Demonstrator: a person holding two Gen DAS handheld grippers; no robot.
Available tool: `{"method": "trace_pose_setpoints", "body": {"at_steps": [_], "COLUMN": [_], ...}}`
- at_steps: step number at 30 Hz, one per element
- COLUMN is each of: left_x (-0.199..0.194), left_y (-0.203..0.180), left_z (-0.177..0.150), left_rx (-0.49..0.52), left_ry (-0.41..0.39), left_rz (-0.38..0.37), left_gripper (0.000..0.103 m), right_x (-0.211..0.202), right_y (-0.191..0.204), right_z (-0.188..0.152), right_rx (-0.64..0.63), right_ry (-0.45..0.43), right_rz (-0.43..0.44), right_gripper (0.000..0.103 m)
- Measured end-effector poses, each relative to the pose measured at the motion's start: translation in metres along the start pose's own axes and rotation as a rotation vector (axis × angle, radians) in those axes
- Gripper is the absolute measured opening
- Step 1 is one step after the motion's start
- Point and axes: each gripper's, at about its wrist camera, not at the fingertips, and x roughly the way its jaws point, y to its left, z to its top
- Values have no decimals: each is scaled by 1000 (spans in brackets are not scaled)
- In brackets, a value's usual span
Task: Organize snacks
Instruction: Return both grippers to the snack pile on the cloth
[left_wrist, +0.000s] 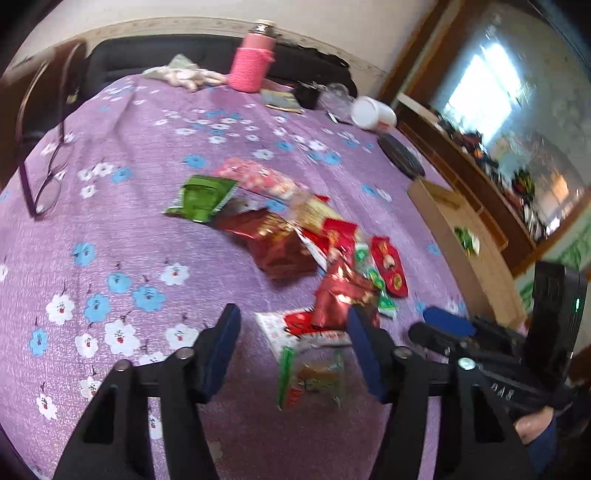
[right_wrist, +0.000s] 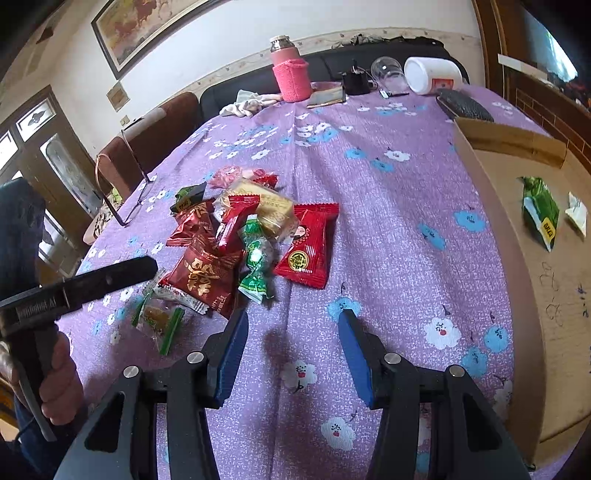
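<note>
Snack pile (right_wrist: 243, 236) mid-frame on purple cloth (right_wrist: 388, 206); cardboard box (right_wrist: 517, 258) at right edge, green packet (right_wrist: 539, 214) inside. Left gripper (left_wrist: 291, 328) jaws apart, straddling clear-wrapped candy (left_wrist: 314, 373), no pinch seen. Right gripper (right_wrist: 291, 332) apart, empty. Advice: centre on one wrapper, clamp gently, lift clear.

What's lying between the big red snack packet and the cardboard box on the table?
Nothing visible. Between the red packet and the cardboard box there is only bare purple tablecloth. The other snacks lie on the packet's far side, away from the box.
</note>
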Motion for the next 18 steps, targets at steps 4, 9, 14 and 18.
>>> {"method": "trace_pose_setpoints", "body": {"at_steps": [4,9,14,18], "left_x": [-4,2,14,17], "left_y": [-6,-10,-21,-31], "left_z": [-6,-17,-23,-27], "left_rx": [24,53,116,178], "left_ry": [32,67,85,63], "left_rz": [1,41,77,136], "left_gripper": [55,73,70,42], "right_x": [-1,-3,-5,-6], "right_y": [2,7,7,8], "right_z": [-1,-2,-2,-2], "right_rx": [-12,-41,-41,-48], "right_ry": [-5,-14,-26,-28], "right_rz": [-3,-9,-12,-14], "right_gripper": [55,55,55,55]}}
